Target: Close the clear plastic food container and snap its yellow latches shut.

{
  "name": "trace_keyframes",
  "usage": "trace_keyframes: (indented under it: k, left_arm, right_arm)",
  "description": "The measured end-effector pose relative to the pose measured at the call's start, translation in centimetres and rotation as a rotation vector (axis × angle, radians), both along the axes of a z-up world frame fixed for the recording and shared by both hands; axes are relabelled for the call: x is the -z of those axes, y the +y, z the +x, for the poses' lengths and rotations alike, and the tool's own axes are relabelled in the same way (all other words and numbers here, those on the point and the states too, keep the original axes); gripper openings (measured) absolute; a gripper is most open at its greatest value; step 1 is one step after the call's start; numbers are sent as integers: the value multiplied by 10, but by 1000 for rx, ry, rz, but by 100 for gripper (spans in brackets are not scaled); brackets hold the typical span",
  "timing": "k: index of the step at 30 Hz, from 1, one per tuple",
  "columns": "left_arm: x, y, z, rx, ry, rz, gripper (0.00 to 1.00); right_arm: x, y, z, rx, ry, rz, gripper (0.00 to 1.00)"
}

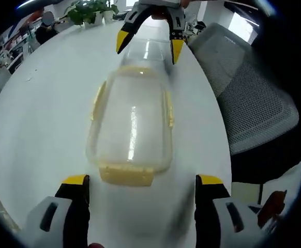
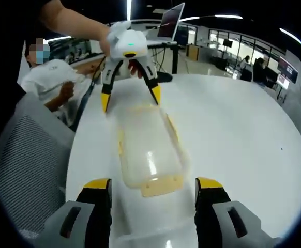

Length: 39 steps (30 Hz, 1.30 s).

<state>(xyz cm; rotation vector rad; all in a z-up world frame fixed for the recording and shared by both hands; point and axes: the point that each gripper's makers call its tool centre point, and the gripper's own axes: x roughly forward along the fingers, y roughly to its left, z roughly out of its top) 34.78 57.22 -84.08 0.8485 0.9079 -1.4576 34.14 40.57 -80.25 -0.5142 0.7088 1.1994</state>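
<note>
A clear plastic food container (image 1: pixel 132 124) lies lengthwise on the white table (image 1: pixel 42 119) with its lid resting on top. Yellow latches show along its sides (image 1: pixel 98 101) and at the end nearest me (image 1: pixel 125 176), where one juts out flat. My left gripper (image 1: pixel 143 181) is open, its jaws standing either side of that near end. At the far end my right gripper (image 1: pixel 148 44) hangs open over the container. In the right gripper view the container (image 2: pixel 150 155) runs between my open right gripper (image 2: pixel 153 183) and the open left gripper (image 2: pixel 130 101), which a hand holds.
A grey mesh chair (image 1: pixel 254 103) stands close against the table's edge, also seen as the chair (image 2: pixel 31 165). Potted plants (image 1: pixel 91 10) sit at the table's far end. A laptop (image 2: pixel 171 23) stands at the other end, and a seated person (image 2: pixel 52 77) is beside the table.
</note>
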Motion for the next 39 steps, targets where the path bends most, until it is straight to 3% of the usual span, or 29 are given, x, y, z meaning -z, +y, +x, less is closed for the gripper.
trace_keyframes:
  k: [3,16,29,34,39]
  left_arm:
    - [0,-1,1,7,-3,1,84]
    - [2,-2,9,49,-28,25,81]
    - [3,-4,16,68,-70,44,70]
    - [2,-5,18,63,-81,47,67]
    - [2,-6,18,68,-82,45,67]
  right_arm:
    - [3,-3,3,-31,-24,-39,64]
    - [12,0,7,-54,16,-79,59]
    - [21,0,10,-97,22,-149,54]
    - [23,0,11,-113,21,-175,45]
    - [26,3,13,-131,16,-194,49]
